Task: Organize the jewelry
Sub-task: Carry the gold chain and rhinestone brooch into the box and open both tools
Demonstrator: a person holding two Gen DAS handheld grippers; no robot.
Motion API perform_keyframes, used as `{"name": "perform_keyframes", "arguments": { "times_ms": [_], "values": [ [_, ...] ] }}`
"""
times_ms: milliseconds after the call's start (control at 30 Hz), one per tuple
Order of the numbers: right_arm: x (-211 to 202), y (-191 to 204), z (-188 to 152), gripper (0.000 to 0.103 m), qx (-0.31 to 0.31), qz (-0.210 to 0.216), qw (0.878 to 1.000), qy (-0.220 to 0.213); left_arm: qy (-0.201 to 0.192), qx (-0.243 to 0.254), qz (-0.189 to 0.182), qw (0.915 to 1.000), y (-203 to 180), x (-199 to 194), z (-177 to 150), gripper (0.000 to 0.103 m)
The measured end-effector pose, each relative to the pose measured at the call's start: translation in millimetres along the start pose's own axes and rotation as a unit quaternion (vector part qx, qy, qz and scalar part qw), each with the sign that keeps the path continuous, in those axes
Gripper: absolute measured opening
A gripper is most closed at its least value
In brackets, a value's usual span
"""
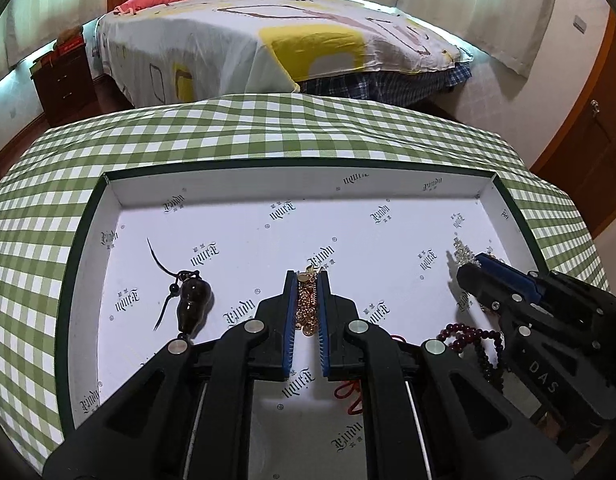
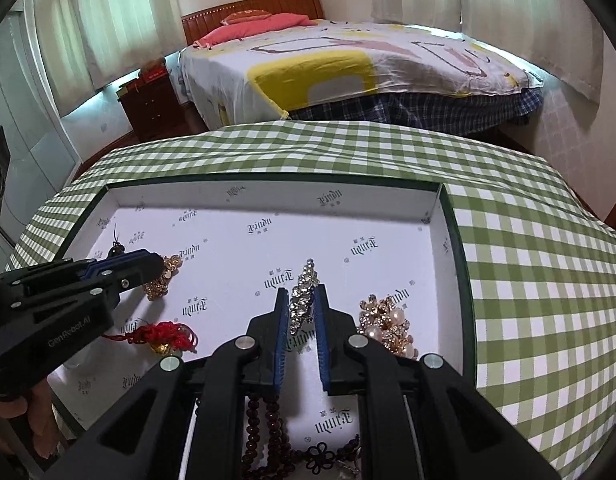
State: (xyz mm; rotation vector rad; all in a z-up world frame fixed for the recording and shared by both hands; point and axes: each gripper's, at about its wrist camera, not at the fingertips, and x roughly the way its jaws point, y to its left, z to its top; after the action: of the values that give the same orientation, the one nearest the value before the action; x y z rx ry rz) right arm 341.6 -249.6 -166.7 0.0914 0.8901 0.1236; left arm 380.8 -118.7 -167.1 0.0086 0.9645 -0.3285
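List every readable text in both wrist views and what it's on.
"DAS": side of the right gripper, seen from the left wrist.
"GenRobot.AI": side of the left gripper, seen from the right wrist.
Repeated blackletter logo on the box lining: upside down, not surely legible; small marks beneath too small.

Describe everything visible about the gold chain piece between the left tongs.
The gold chain piece is a bunched heap of small shiny gold-coloured links, metal by its look, with a round flat disc tag at its far end. It lies in the white printed box, about midway across the floor in the left wrist view. The left tongs are shut on it, blue pads pressing both sides. In the right wrist view its links and small discs spill out beyond the tips. Whether it is lifted off the floor cannot be told.
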Motion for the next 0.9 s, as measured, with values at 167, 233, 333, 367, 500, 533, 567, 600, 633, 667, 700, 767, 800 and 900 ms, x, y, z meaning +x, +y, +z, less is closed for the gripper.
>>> {"name": "perform_keyframes", "arguments": {
  "times_ms": [167,233,333,367,500,533,567,600,633,667,700,767,800,900],
  "values": [
    [0.0,-1.7,0.8,0.016,0.003,0.002,1.000,0.000,0.002,0.001,-0.002,1.0000,0.3,0.6,1.1,0.012],
    [-0.3,-2.1,0.9,0.016,0.003,0.002,1.000,-0.001,0.002,0.001,-0.002,1.0000,0.4,0.6,1.0,0.012],
    [-0.3,-2.3,1.5,0.017,0.003,0.003,1.000,-0.002,0.002,0.000,-0.002,1.0000,0.3,0.8,0.7,0.015],
    [-0.5,-2.3,1.3,0.017,0.003,0.003,1.000,-0.003,0.003,0.000,-0.002,1.0000,0.3,0.8,0.6,0.018],
    [-1.3,-2.4,1.2,0.017,0.003,0.003,1.000,-0.005,-0.002,-0.002,-0.005,1.0000,-1.1,0.2,2.7,0.025],
    [-1.5,-2.3,1.0,0.017,0.003,0.003,1.000,-0.005,-0.001,-0.001,-0.006,1.0000,-1.2,0.1,2.6,0.025],
    [-1.7,-2.0,0.7,0.017,0.003,0.003,1.000,-0.006,-0.001,-0.001,-0.006,1.0000,-1.5,0.0,2.7,0.026],
    [-1.9,-2.1,0.4,0.017,0.003,0.003,1.000,-0.006,-0.001,-0.001,-0.006,1.0000,-1.6,-0.4,2.7,0.026],
    [-2.3,-2.1,0.3,0.017,0.003,0.003,1.000,-0.006,-0.001,-0.001,-0.006,1.0000,-1.6,-0.4,2.7,0.027],
    [-2.5,-2.2,0.2,0.017,0.003,0.003,1.000,-0.006,-0.002,-0.002,-0.005,1.0000,-1.6,-0.6,2.7,0.028],
    [-2.5,-2.2,0.3,0.017,0.003,0.003,1.000,-0.006,-0.002,-0.002,-0.004,1.0000,-2.0,-0.6,2.9,0.031],
    [-2.5,-2.2,0.3,0.017,0.003,0.003,1.000,-0.006,-0.005,-0.001,-0.003,1.0000,-2.7,-1.9,2.9,0.035],
    [-2.8,-2.4,0.1,0.017,0.003,0.003,1.000,-0.006,-0.006,-0.001,-0.002,1.0000,-2.6,-2.4,3.1,0.037],
    [-2.9,-2.5,-0.1,0.018,0.003,0.003,1.000,-0.007,-0.006,0.003,-0.002,1.0000,-3.9,-2.6,4.0,0.039]
  ]
}}
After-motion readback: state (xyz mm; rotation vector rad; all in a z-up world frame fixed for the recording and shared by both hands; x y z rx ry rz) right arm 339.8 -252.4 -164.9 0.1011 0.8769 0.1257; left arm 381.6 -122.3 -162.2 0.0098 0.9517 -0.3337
